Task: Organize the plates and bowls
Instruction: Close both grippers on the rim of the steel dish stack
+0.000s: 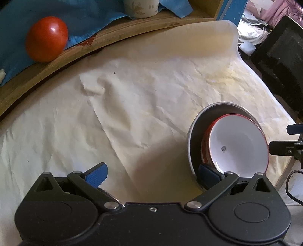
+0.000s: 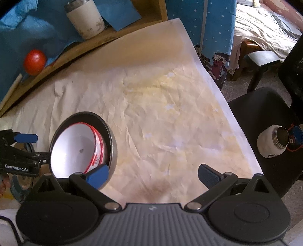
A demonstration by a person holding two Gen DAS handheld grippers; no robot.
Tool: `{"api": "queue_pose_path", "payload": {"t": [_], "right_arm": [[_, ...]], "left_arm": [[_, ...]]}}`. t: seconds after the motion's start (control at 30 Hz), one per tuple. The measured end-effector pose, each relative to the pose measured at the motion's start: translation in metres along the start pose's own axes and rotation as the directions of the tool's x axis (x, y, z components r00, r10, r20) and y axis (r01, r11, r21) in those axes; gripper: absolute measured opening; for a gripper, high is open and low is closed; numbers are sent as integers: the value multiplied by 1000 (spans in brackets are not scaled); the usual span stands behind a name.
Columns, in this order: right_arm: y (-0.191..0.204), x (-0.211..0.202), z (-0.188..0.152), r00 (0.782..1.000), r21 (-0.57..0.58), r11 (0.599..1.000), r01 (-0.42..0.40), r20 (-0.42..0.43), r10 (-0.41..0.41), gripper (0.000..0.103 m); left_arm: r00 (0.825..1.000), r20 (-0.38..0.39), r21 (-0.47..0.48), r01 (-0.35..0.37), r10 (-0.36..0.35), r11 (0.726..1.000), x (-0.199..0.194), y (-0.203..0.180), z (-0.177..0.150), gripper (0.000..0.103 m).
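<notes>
The bowl (image 1: 238,143), white with a red rim, sits tilted inside a metal pan (image 1: 195,132) on the paper-covered surface (image 1: 132,106), between the two tools. Both the left gripper (image 1: 152,175) and right gripper (image 2: 153,175) have jaws spread wide, grasping nothing. Leaning as it does, the bowl could slide or clatter if a pad nudges its rim, or tip the pan. Counted: one bowl, possibly a second beneath; one pan; one tomato (image 1: 47,38); one cup (image 2: 85,18).
</notes>
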State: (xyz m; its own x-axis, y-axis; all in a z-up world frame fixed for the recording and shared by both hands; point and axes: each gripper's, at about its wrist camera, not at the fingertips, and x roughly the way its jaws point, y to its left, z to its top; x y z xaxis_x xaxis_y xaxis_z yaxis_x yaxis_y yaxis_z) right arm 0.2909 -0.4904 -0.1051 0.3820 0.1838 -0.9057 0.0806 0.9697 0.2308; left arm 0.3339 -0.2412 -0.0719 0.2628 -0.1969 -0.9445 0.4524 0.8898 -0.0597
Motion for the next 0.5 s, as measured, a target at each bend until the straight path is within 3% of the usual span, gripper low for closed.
{"api": "queue_pose_path", "payload": {"t": [0.5], "right_arm": [[9,12,3,1000,-32,999,11,-12,-11,103]], "left_arm": [[1000,12,23,-15,14,1000,2,-2,2,102]]}}
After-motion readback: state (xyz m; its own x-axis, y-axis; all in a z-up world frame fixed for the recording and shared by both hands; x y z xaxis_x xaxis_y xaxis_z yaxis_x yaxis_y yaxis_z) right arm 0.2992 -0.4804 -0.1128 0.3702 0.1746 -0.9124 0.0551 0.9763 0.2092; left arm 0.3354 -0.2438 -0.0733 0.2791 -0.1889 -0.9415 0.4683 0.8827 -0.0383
